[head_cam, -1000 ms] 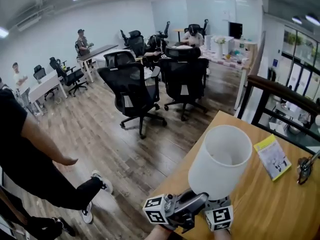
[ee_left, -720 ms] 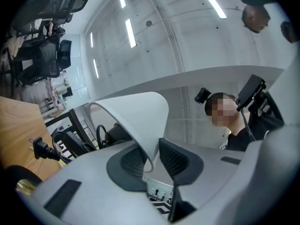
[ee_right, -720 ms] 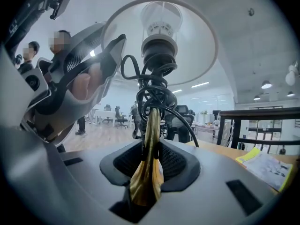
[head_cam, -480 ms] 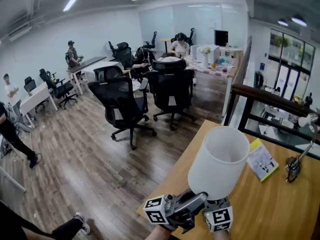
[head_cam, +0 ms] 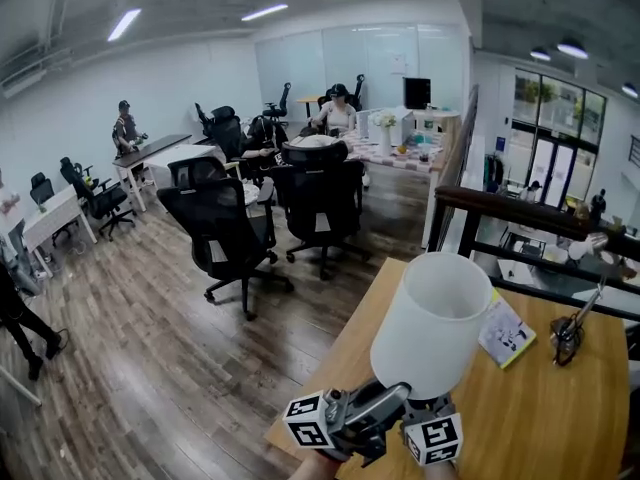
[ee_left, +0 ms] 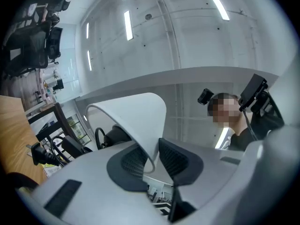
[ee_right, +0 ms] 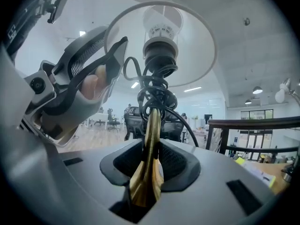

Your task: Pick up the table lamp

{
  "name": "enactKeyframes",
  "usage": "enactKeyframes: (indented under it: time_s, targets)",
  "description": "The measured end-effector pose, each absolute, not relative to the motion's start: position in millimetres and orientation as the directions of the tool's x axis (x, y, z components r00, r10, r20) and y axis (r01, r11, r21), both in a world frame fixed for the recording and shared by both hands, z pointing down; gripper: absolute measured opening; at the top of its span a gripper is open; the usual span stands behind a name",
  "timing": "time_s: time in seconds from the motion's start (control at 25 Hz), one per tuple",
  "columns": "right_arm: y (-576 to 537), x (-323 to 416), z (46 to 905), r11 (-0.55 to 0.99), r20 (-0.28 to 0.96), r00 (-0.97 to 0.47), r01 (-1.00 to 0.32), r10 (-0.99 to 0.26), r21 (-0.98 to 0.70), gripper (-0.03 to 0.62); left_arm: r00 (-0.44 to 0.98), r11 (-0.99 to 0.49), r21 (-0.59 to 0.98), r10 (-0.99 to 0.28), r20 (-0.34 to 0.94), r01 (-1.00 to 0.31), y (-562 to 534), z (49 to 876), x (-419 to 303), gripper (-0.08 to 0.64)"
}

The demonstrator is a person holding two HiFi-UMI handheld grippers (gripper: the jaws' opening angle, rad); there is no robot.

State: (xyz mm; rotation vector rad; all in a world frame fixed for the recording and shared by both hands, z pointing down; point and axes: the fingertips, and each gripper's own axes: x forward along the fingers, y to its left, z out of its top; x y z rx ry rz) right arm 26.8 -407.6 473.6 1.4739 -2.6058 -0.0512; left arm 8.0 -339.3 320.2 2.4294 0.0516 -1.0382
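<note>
The table lamp's white shade (head_cam: 435, 323) is held up above the wooden table (head_cam: 560, 408), with both grippers under it at the bottom of the head view. My left gripper (head_cam: 392, 396) points steeply up and is shut on the shade's lower rim. In the left gripper view the thin white shade wall (ee_left: 136, 114) runs between the two pads of the left gripper (ee_left: 151, 154). My right gripper (ee_right: 151, 162) is shut on the lamp's brass stem (ee_right: 151, 135). Above it a black cord (ee_right: 157, 86) is coiled round the stem below the bulb (ee_right: 161, 29).
A yellow-edged booklet (head_cam: 505, 333) and a small dark clamp lamp (head_cam: 568, 333) lie on the table's far side. A black railing (head_cam: 520, 208) runs behind the table. Black office chairs (head_cam: 225, 233) stand on the wood floor to the left, with people at desks farther back.
The lamp and both grippers have risen together, and the table now sits lower beneath them. The grips are unchanged. A person in black at the left has walked off to the picture's edge.
</note>
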Motion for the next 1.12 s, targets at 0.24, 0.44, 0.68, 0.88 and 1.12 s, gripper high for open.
enactKeyframes:
  time_s: [0.24,0.44,0.68,0.88,1.12]
  targets:
    - [-411,35,464,0.512,0.107,-0.502,-0.850,-0.858,0.123,0.117,0.694,-0.881,0.410,-0.142,-0.706,0.237,-343,312,11,0.081]
    - [-415,45,455,0.500,0.107,-0.490,-0.857,-0.865,0.124,0.117,0.700,-0.878,0.408,-0.128,-0.703,0.249,-347,304,21,0.080]
    - [-421,52,447,0.490,0.103,-0.480,-0.862,-0.871,0.127,0.117,0.705,-0.880,0.400,-0.113,-0.700,0.256,-352,296,28,0.080]
    - [-425,52,436,0.488,0.087,-0.480,-0.864,-0.873,0.122,0.118,0.711,-0.888,0.388,-0.106,-0.695,0.247,-356,288,29,0.080]
    - [-428,55,427,0.486,0.084,-0.479,-0.864,-0.874,0.130,0.117,0.711,-0.895,0.371,-0.093,-0.697,0.247,-357,278,31,0.080]
